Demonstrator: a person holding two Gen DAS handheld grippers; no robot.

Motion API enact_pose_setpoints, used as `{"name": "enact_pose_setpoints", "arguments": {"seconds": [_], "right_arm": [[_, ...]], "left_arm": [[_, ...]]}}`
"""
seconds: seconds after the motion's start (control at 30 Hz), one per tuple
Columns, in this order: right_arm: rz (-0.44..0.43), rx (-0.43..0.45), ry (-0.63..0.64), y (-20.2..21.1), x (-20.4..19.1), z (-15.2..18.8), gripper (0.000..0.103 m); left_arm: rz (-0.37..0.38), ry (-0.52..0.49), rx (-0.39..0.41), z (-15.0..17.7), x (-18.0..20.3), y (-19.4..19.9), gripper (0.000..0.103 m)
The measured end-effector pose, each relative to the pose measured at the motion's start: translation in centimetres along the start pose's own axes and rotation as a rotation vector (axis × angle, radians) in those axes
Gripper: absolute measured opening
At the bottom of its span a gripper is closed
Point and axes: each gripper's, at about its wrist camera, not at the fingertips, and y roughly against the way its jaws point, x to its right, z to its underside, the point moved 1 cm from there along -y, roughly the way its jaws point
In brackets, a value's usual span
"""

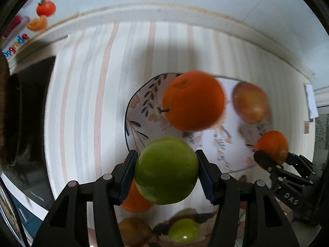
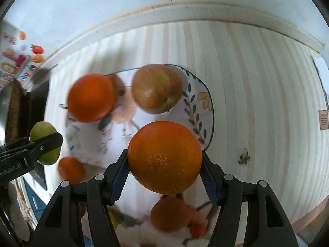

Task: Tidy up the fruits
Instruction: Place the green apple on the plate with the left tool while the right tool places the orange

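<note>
My left gripper (image 1: 166,170) is shut on a green apple (image 1: 166,169), held above the near rim of a floral plate (image 1: 139,111). The plate holds an orange (image 1: 193,100) and a red-yellow apple (image 1: 250,103). My right gripper (image 2: 165,160) is shut on a large orange (image 2: 164,156) above the same plate (image 2: 197,103), where the orange (image 2: 91,97) and apple (image 2: 157,88) lie. The right gripper with its orange shows in the left wrist view (image 1: 271,154); the left gripper with the green apple shows in the right wrist view (image 2: 44,144).
A striped tablecloth (image 1: 92,103) covers the table. More fruit lies near: an orange (image 1: 135,199), a green apple (image 1: 183,230) and a brownish fruit (image 1: 133,230); also an orange (image 2: 71,169) and another (image 2: 170,214). A green scrap (image 2: 243,157) lies right. A dark appliance (image 1: 26,113) stands left.
</note>
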Motion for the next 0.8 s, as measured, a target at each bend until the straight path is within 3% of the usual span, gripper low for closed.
{"name": "enact_pose_setpoints", "arguments": {"seconds": [0.27,0.5,0.57,0.6,0.7,0.8], "right_arm": [[0.008,-0.056,0.005,-3.3,0.3,-1.4,0.067],[0.018,-0.093,0.022,-4.5,-0.2,-2.8,0.068],[0.018,-0.106,0.024,-4.7,-0.3,-3.0,0.070],[0.017,-0.111,0.020,-4.9,-0.4,-3.2,0.075],[-0.003,-0.121,-0.007,-4.7,-0.3,-3.5,0.092],[0.003,-0.133,-0.028,-4.4,-0.1,-3.8,0.094]], "left_arm": [[-0.007,0.028,-0.072,-0.6,-1.1,-3.7,0.054],[-0.009,0.037,-0.087,-0.9,-0.9,-4.5,0.054],[-0.009,0.049,-0.091,-0.8,-0.6,-4.5,0.054],[-0.007,0.056,-0.091,-0.8,-0.7,-4.5,0.055],[0.008,0.073,-0.071,-1.0,-1.0,-3.6,0.067],[0.027,0.086,-0.048,-1.0,-1.2,-2.3,0.085]]}}
